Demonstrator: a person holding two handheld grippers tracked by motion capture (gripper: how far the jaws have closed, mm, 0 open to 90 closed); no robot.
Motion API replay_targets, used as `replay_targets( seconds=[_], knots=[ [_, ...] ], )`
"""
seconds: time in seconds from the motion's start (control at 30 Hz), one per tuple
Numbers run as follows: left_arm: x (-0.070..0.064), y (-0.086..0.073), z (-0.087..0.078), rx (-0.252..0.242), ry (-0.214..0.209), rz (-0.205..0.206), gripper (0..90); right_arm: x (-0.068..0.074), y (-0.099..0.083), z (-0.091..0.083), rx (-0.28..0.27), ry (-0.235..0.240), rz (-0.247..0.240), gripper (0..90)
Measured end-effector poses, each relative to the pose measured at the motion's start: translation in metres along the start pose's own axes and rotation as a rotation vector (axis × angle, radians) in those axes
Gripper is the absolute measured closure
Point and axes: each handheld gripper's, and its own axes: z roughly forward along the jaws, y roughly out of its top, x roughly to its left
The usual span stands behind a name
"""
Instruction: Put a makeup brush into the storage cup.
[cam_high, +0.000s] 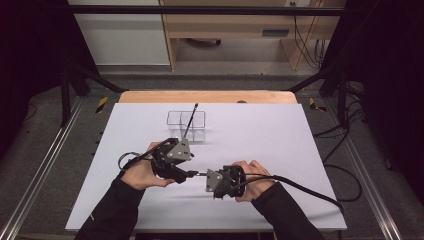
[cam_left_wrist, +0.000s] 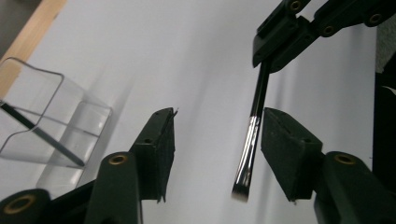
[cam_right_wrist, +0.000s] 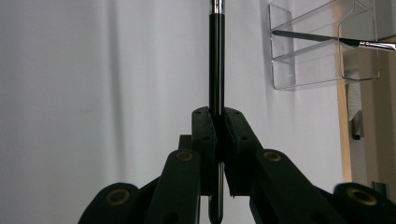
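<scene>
A thin black brush (cam_right_wrist: 216, 70) with a silver ferrule is clamped by its handle in my right gripper (cam_right_wrist: 217, 114), which is shut on it. In the left gripper view the brush (cam_left_wrist: 252, 135) hangs bristle end down between the jaws of my left gripper (cam_left_wrist: 217, 140). Those jaws stand open around it, and the brush is closer to the right-hand jaw. From above, the left gripper (cam_high: 189, 173) and right gripper (cam_high: 207, 176) face each other tip to tip over the white sheet, near the table's front middle.
A clear two-compartment holder (cam_high: 186, 125) stands behind the grippers, with a second dark brush (cam_high: 190, 120) leaning in it. The white sheet (cam_high: 280, 140) covers the table. A wooden edge (cam_high: 210, 96) runs along the far side.
</scene>
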Motion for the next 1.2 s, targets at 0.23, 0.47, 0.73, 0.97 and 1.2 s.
replay_targets(
  seconds=[0.23, 0.47, 0.73, 0.97, 1.2],
  knots=[
    [0.005, -0.017, -0.009, -0.08, 0.06, -0.054, 31.6, -0.004, -0.006, 0.001, 0.0, 0.004, 0.04, 84.3],
    [0.008, -0.032, -0.014, -0.128, 0.103, -0.11, 25.9, -0.007, -0.012, 0.002, -0.003, 0.011, 0.086, 84.3],
    [0.009, -0.043, -0.013, -0.159, 0.132, -0.162, 21.8, -0.01, -0.02, 0.002, -0.013, 0.001, 0.149, 84.3],
    [0.009, -0.05, -0.009, -0.164, 0.132, -0.188, 21.7, -0.01, -0.028, 0.005, -0.034, -0.004, 0.206, 84.2],
    [0.009, -0.056, -0.004, -0.169, 0.136, -0.226, 20.5, -0.011, -0.036, 0.005, -0.074, -0.013, 0.282, 84.2]
  ],
)
